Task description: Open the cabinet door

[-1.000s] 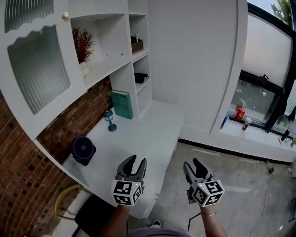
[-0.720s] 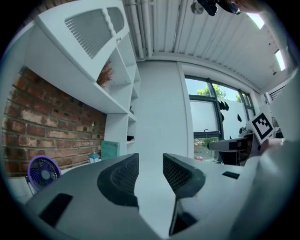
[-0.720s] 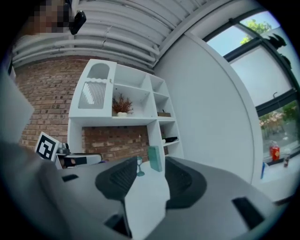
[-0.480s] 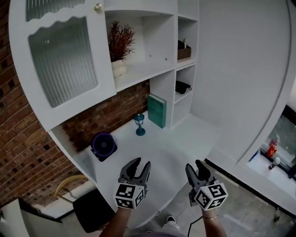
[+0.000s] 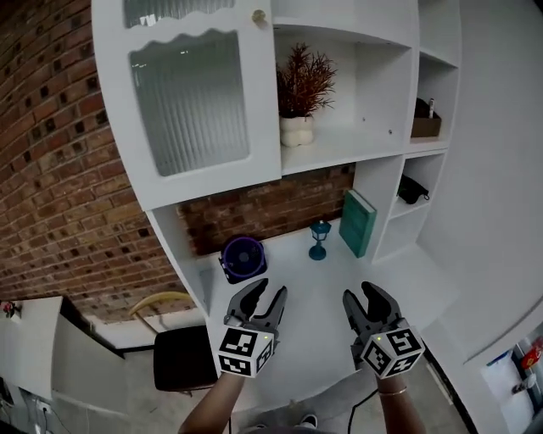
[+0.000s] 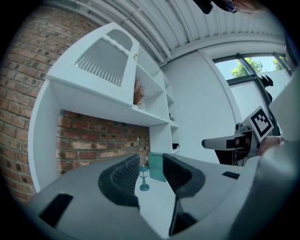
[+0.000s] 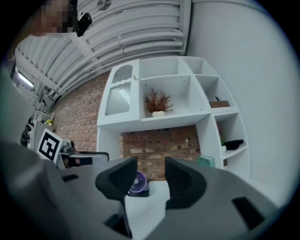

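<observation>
Two things had changed together. The view had swung across the room, and the white shelf unit now filled the middle of the head view instead of crowding its left edge, while the window had dropped out of sight. The cabinet door, ribbed glass in a white frame, stood at the unit's upper left. It appeared shut and nothing touched it. From this I judged the task to be only at its approach — the person had turned to face the cabinet, no more.

The desk lay beneath both grippers. The left gripper and the right gripper were held low and level, well short of the door, their jaws parted and holding nothing. Beyond the right gripper's jaws sat the purple fan, and beyond the left's the teal lantern, both far off on the desk. The knob — small and pale, near the door's top right corner — had come nearer the centre of the view and looked the likely place to grip.
</observation>
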A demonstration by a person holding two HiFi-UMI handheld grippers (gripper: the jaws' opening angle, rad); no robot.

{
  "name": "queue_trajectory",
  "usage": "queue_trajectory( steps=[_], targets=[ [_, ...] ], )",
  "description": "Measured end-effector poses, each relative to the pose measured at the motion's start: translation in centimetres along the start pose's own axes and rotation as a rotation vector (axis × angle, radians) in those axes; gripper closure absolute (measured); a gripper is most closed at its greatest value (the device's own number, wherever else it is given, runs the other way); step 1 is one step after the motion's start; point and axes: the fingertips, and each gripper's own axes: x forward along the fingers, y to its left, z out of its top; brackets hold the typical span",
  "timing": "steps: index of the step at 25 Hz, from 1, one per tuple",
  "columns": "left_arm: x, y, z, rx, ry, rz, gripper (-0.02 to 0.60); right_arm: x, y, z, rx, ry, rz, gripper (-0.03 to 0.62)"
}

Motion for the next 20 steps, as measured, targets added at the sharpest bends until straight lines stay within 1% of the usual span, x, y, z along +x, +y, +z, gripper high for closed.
queue_trajectory(
  steps=[5, 9, 12, 16, 20],
  targets=[
    [-0.8, 1.4, 3.7, 0.064, -0.052, 0.101, 0.436, 3.3, 1.7, 2.9, -0.029, -0.044, 0.139, 0.419],
    [-1.5, 2.2, 7.2, 0.137, -0.090, 0.168, 0.436, 5.5, 3.5, 6.0, -0.051, -0.100, 0.252, 0.419],
    [-2.0, 2.6, 9.5, 0.166, -0.118, 0.209, 0.436, 6.4, 4.8, 8.3, -0.066, -0.144, 0.319, 0.419],
    [-2.0, 2.6, 12.5, 0.209, -0.157, 0.246, 0.442, 7.1, 6.1, 10.8, -0.088, -0.204, 0.378, 0.419],
    [-1.7, 2.6, 16.9, 0.287, -0.215, 0.272, 0.442, 7.6, 6.9, 13.5, -0.116, -0.257, 0.410, 0.419]
  ],
)
